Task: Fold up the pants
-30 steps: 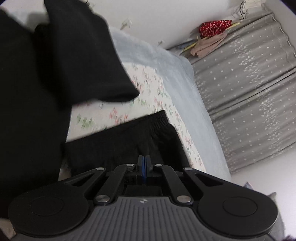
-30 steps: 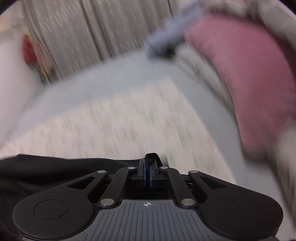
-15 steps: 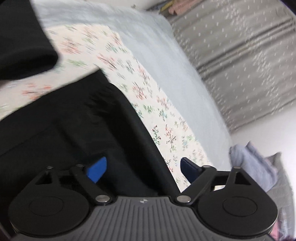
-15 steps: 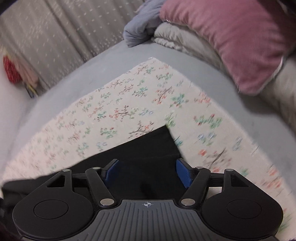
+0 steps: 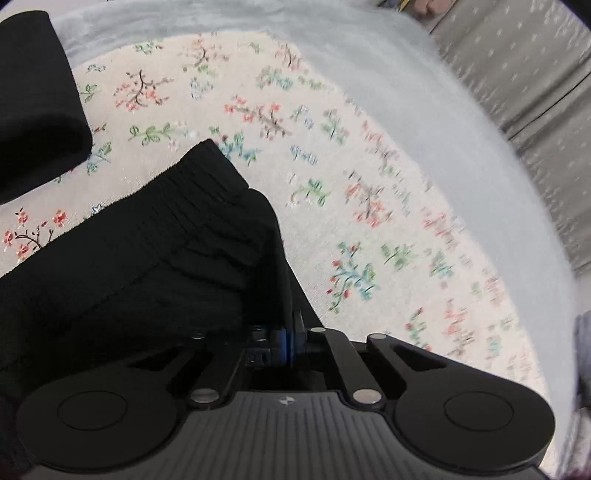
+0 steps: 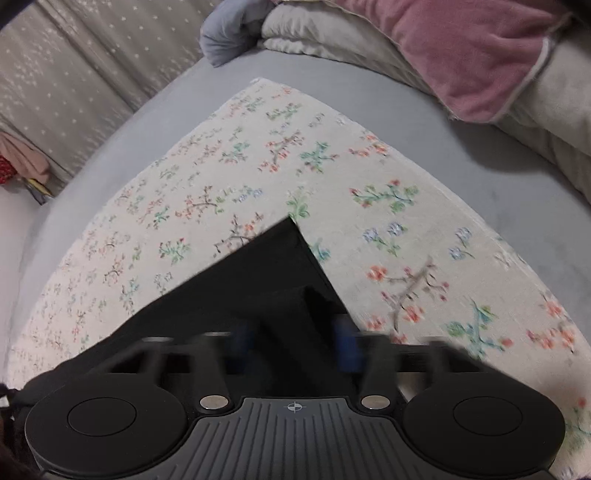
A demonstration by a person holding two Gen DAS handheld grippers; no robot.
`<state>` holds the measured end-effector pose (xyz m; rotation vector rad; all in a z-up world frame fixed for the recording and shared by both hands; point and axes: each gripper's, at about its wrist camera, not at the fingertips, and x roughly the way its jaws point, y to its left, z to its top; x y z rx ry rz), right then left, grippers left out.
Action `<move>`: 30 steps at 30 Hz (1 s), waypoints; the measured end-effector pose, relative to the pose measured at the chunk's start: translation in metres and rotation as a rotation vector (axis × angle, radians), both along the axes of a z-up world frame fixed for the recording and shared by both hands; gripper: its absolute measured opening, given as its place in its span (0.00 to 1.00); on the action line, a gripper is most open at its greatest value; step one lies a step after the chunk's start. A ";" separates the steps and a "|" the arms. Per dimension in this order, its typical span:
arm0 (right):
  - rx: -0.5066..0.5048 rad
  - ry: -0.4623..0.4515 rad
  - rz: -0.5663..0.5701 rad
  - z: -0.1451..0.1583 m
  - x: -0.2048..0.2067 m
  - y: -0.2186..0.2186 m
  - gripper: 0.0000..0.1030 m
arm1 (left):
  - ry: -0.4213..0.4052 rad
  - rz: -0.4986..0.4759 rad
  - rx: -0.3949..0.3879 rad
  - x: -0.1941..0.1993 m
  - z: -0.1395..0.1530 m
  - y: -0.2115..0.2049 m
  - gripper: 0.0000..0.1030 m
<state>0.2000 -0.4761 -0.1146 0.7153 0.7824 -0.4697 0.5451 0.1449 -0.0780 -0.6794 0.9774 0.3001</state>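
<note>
On the floral sheet, my left gripper pinches the pants waistband; the right gripper, blurred, is closing on a leg hem.

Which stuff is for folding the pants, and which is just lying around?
For folding: black pants; left gripper, shut on them; right gripper, closing over them.
Just lying around: pink pillow; blue cloth; grey bedding; curtain.

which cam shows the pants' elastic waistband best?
Left wrist. The gathered, ribbed waistband of the black pants lies sharp just ahead of the left gripper, which is shut on the fabric. The right wrist view shows only a plain flat corner of the pants, no waistband.
</note>
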 end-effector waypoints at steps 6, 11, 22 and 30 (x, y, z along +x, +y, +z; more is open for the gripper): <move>-0.307 -0.306 0.017 0.058 -0.020 0.018 0.00 | -0.324 0.008 -0.182 -0.058 0.043 0.029 0.00; -0.569 -0.632 0.052 0.100 -0.069 0.047 0.00 | -0.707 0.016 -0.427 -0.163 0.042 0.072 0.00; -0.095 -0.246 0.005 0.048 -0.138 0.008 0.14 | -0.289 0.175 -0.530 -0.286 -0.018 0.103 0.11; -0.092 -0.210 0.035 0.110 -0.131 0.050 0.78 | -0.332 0.156 -0.408 -0.305 0.002 0.109 0.47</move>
